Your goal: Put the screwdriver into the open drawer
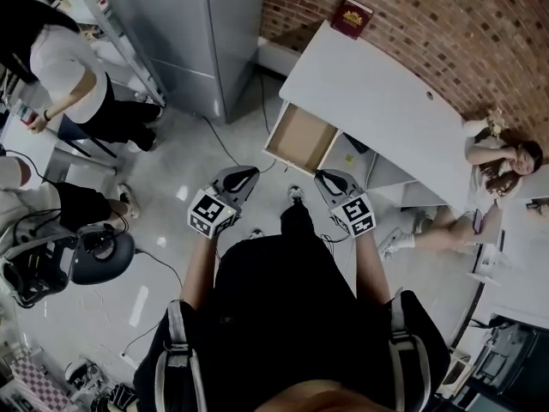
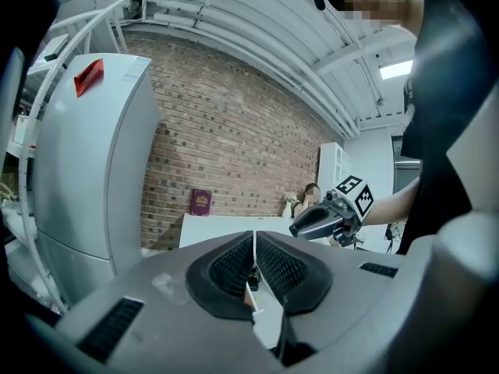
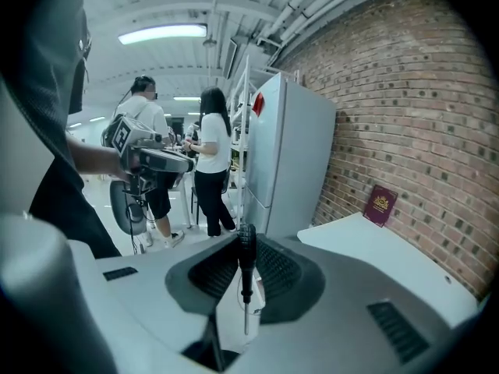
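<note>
The screwdriver (image 3: pixel 246 265) has a black ribbed handle and a thin metal shaft. My right gripper (image 3: pixel 247 244) is shut on its handle, and the shaft runs back towards the camera. In the head view, the right gripper (image 1: pixel 326 178) and the left gripper (image 1: pixel 247 177) hang side by side over the floor, a short way in front of the open drawer (image 1: pixel 300 137). The drawer is pulled out from under the white table (image 1: pixel 386 101), and its brown inside looks bare. My left gripper (image 2: pixel 255 238) is shut with nothing in it, its pads meeting. The screwdriver is hidden in the head view.
A dark red book (image 1: pixel 352 17) lies at the table's far end by the brick wall. A tall grey cabinet (image 1: pixel 184 33) stands left of the drawer. People stand at the left, and one sits on the floor at the right (image 1: pixel 502 161). An office chair (image 1: pixel 94 256) and cables lie at the left.
</note>
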`<state>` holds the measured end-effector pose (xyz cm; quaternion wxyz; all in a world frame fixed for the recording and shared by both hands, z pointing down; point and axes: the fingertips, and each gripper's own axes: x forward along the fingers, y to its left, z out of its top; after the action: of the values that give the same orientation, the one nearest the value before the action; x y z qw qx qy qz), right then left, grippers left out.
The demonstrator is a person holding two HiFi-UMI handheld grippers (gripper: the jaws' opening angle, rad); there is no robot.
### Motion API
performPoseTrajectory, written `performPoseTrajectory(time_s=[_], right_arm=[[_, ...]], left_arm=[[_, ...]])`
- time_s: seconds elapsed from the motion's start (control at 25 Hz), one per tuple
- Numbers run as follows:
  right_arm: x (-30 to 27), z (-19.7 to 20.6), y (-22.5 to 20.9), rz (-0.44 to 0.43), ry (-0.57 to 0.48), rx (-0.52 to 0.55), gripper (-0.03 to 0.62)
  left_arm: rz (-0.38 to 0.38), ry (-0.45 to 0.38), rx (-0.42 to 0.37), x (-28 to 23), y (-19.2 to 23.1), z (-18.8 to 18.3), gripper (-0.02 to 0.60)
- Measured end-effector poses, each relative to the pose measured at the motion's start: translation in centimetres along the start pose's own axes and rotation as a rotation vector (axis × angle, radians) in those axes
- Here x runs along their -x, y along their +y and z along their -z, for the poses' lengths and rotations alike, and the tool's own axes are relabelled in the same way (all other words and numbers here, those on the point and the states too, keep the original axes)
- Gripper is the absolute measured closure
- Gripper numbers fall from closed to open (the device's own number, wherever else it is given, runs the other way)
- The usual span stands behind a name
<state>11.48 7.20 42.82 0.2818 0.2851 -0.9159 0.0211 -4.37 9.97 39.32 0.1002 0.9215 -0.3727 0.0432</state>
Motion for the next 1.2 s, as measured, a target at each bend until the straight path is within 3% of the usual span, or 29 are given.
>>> performPoseTrajectory(time_s=[0.72, 1.2], right_arm=[[-5.0, 2.7, -9.3, -0.117, 0.071, 0.023, 0.470], [-9.3, 6.0, -11.1, -0.209, 0.127, 0.004, 0.470]], left_arm=[[-0.076, 0.081, 0.065, -8.3, 4.4, -0.3, 0.560], [-0.117, 0.158, 0.106, -10.5, 5.9, 1.5, 0.560]])
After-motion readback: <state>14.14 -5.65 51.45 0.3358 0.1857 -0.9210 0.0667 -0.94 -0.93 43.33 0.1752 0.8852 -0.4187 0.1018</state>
